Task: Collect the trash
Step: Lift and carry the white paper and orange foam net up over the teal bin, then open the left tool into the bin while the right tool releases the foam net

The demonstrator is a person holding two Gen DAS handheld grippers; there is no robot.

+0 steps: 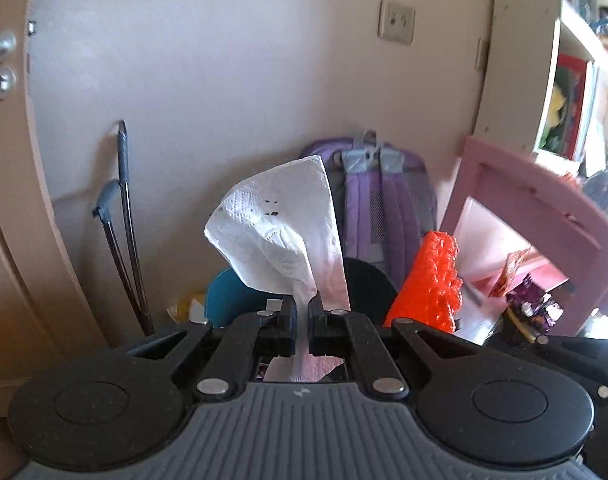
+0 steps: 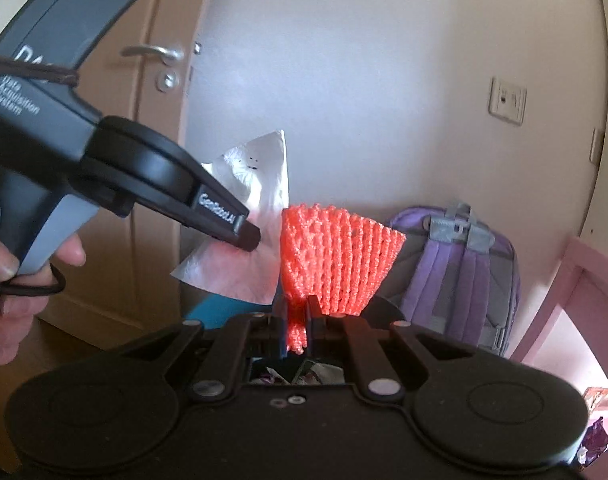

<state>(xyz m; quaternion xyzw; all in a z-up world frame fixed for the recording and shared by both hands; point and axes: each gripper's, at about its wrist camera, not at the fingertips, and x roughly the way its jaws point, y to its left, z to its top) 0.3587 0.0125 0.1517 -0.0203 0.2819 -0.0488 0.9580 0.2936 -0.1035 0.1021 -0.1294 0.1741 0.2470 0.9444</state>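
Note:
My left gripper is shut on a crumpled white paper napkin with a few dark specks, which stands up above the jaws. The right wrist view shows that same left gripper from the side, held by a hand, with the napkin behind it. My right gripper is shut on a piece of orange plastic netting that fans out upward. In the left wrist view the netting shows to the right of the napkin. Below and behind the napkin is a teal bin, mostly hidden.
A purple backpack leans against the wall ahead. A pink chair or frame stands at the right, with wrappers under it. A door is to the left, a thin dark pole leans on the wall, and shelves fill the far right.

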